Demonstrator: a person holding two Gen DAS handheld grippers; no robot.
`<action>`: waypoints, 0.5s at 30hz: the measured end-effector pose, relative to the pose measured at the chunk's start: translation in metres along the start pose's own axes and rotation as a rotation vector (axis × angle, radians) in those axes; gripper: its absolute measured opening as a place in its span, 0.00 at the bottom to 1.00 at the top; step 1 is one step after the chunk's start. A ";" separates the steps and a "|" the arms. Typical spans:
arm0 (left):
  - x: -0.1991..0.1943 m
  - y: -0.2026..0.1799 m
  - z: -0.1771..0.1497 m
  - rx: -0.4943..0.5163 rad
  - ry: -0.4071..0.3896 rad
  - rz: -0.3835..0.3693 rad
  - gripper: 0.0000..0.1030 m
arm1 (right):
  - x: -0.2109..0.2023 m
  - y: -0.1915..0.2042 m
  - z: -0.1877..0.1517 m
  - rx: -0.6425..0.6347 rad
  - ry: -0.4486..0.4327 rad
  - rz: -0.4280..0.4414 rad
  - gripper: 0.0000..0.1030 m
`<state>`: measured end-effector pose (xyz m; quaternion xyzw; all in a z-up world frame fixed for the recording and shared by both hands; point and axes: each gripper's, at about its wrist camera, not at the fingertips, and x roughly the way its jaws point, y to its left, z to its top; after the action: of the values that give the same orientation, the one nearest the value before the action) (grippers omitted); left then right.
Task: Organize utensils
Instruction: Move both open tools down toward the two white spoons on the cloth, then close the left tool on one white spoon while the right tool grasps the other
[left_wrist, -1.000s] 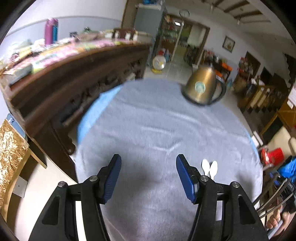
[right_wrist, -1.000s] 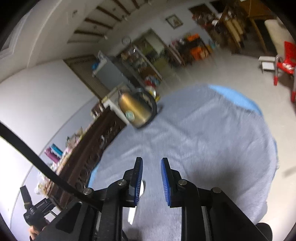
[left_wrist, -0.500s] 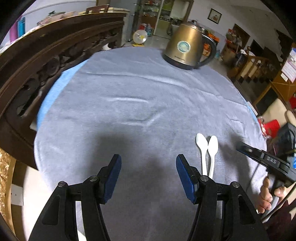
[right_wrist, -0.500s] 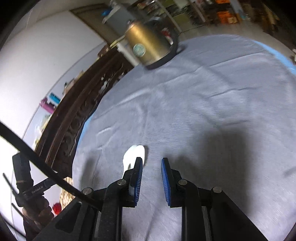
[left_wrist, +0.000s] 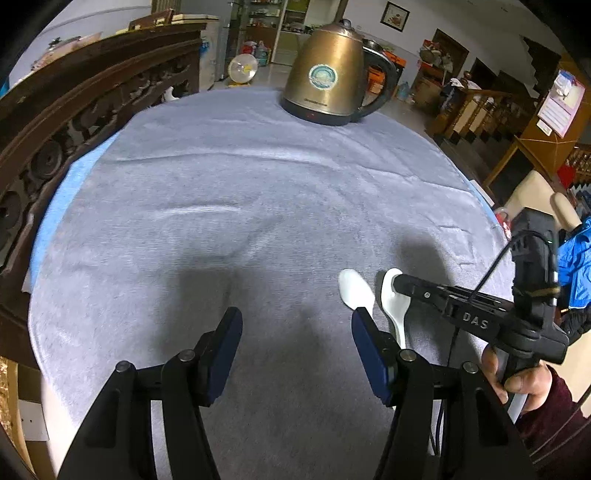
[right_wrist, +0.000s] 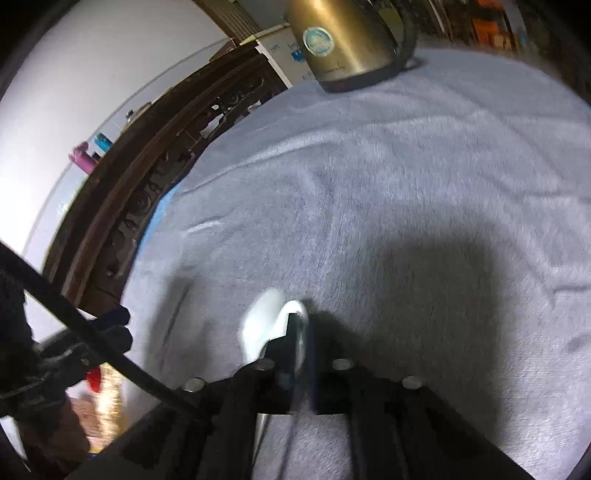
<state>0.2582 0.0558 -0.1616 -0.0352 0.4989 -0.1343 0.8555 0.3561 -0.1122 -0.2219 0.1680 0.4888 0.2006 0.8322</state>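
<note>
White plastic, two spoons (left_wrist: 355, 290) lie side by side on the grey cloth (left_wrist: 240, 192), bowls pointing toward the brass-coloured kettle (left_wrist: 327, 75), handles running back toward the person. The right gripper (left_wrist: 397, 282), marked "DAS", has its fingers closed around the right-hand spoon (right_wrist: 295, 325). The left gripper (left_wrist: 295, 332) hovers beside them, fingers wide apart. The kettle's round label is unreadable.

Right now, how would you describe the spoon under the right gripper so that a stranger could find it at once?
Start at the gold kettle at the far edge of the grey tablecloth. Come to the near right part of the cloth, where two white spoons lie side by side. It is the right spoon, under the right gripper; the left spoon lies uncovered.
</note>
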 end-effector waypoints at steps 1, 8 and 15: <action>0.004 -0.002 0.001 0.001 0.008 -0.008 0.61 | -0.002 0.000 -0.001 -0.003 -0.014 -0.004 0.03; 0.038 -0.025 0.014 0.026 0.053 -0.070 0.61 | -0.028 -0.016 -0.003 0.052 -0.100 -0.030 0.03; 0.080 -0.045 0.024 0.067 0.104 -0.067 0.58 | -0.062 -0.035 -0.010 0.099 -0.161 -0.038 0.03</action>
<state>0.3072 -0.0104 -0.2082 -0.0163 0.5365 -0.1808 0.8241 0.3261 -0.1727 -0.1968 0.2152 0.4326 0.1460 0.8632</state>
